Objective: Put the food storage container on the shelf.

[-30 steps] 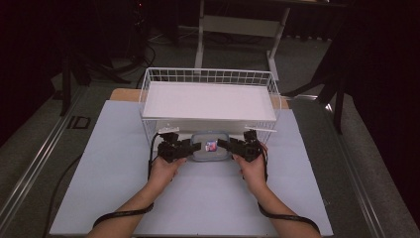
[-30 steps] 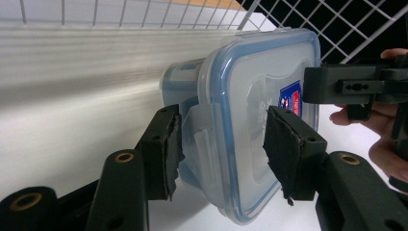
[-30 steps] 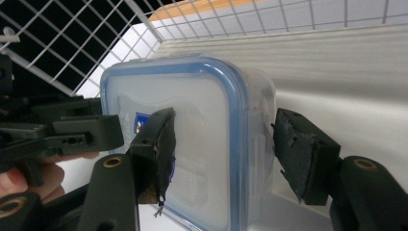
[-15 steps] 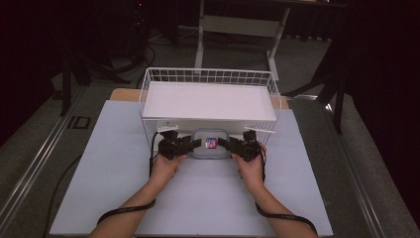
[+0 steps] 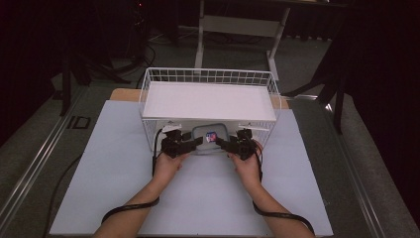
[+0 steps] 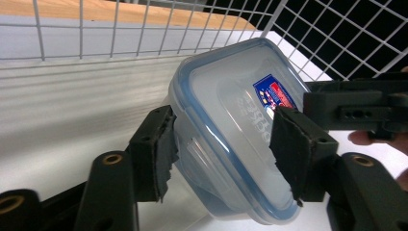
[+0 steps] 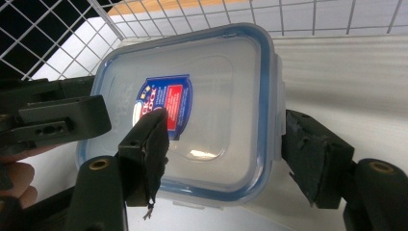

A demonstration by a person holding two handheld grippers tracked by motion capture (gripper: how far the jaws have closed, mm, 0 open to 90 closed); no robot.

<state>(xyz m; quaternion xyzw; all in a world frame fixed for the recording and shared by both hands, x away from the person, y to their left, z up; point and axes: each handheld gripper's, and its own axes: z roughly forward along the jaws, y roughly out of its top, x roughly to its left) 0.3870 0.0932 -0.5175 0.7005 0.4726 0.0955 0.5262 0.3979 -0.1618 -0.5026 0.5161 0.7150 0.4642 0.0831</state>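
I'm letting go of the lidded container (image 5: pixel 210 137) under the basket (image 5: pixel 148 99), both tongs (image 5: pixel 194 144) (image 5: pixel 221 143) just spreading off it; next, back out.

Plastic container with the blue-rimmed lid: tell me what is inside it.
Nothing shows inside the plastic container. Its lid is cloudy and carries a red and blue label, so whatever lies beneath that label is covered. The left gripper and right gripper jaws flank it.

Lidded container (image 6: pixel 231 139) between gripper (image 6: pixel 223 154) pads
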